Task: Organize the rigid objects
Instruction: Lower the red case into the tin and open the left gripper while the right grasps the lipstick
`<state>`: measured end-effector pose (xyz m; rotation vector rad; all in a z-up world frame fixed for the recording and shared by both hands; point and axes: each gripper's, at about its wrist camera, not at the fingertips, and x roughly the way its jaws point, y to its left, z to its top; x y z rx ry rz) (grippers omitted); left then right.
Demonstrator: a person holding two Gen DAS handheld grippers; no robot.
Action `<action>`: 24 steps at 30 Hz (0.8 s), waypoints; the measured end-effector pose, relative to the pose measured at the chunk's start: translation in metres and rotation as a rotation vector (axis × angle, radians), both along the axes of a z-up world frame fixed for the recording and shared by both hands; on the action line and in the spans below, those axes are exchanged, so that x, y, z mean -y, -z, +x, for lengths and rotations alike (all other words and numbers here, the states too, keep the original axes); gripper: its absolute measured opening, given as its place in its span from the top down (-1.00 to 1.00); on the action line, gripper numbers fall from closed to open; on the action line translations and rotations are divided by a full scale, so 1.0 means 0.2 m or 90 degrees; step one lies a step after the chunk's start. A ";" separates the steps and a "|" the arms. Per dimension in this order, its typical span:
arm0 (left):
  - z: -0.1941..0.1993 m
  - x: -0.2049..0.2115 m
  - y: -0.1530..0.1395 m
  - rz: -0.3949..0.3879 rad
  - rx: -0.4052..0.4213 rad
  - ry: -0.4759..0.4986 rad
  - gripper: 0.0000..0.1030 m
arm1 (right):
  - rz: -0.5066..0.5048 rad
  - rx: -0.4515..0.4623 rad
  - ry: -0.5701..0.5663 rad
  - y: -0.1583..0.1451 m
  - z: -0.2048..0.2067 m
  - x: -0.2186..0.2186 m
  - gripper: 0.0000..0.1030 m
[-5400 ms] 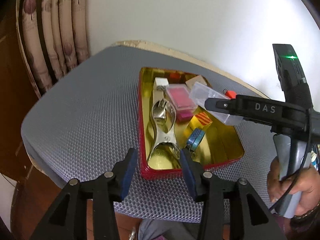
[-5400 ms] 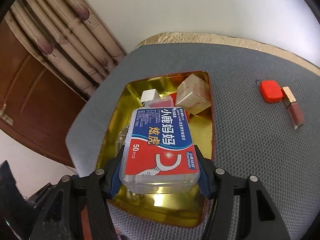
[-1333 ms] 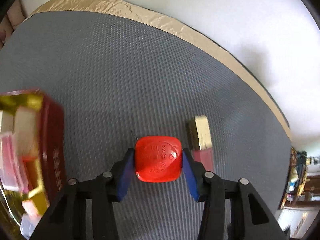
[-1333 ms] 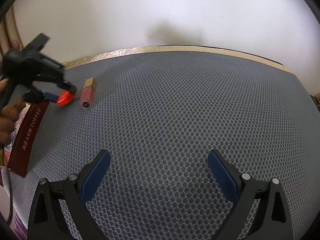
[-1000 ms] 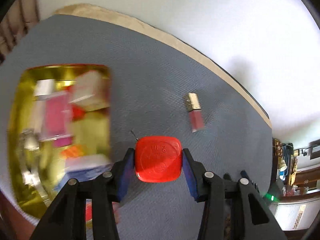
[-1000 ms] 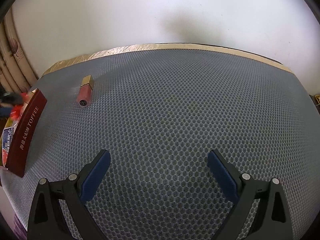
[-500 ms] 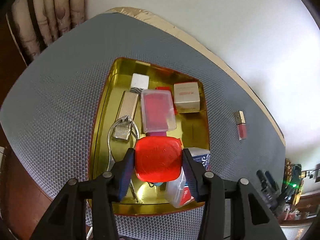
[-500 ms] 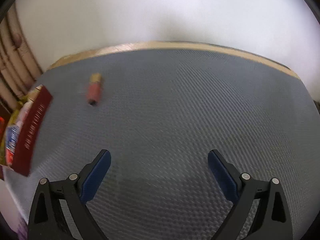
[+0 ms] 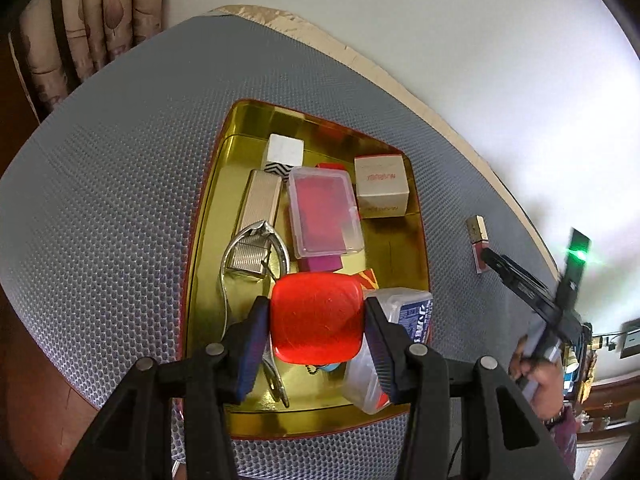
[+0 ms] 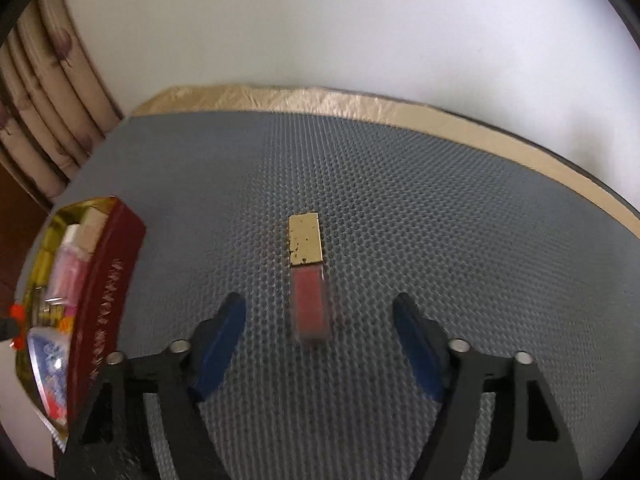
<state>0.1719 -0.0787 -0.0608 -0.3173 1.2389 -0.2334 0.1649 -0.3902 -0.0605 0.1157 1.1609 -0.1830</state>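
The left gripper (image 9: 317,318) clamps a red case (image 9: 317,317) above the tin (image 9: 418,236); the right gripper (image 10: 319,342) gapes over the lipstick (image 10: 309,280).

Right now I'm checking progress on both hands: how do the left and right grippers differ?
The left gripper is shut on the red case; the right gripper is open and holds nothing. The left hangs over the gold tin; the right is low over the grey mat, straddling the lip gloss tube. Both have blue pads.
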 end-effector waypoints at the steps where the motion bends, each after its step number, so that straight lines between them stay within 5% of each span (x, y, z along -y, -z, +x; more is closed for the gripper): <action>1: 0.00 -0.01 0.00 0.003 0.000 0.002 0.08 | -0.001 -0.011 -0.001 0.03 0.03 -0.01 -0.05; 5: 0.00 -0.03 0.02 -0.003 -0.003 0.005 0.08 | -0.021 -0.030 0.012 0.08 0.11 -0.01 -0.05; 9: 0.00 -0.04 0.03 -0.005 -0.004 0.005 0.07 | -0.058 -0.047 -0.007 0.10 0.16 -0.06 0.64; 24: -0.10 -0.15 0.02 -0.002 0.009 0.007 0.07 | 0.103 0.041 0.037 -0.13 -0.28 -0.16 0.64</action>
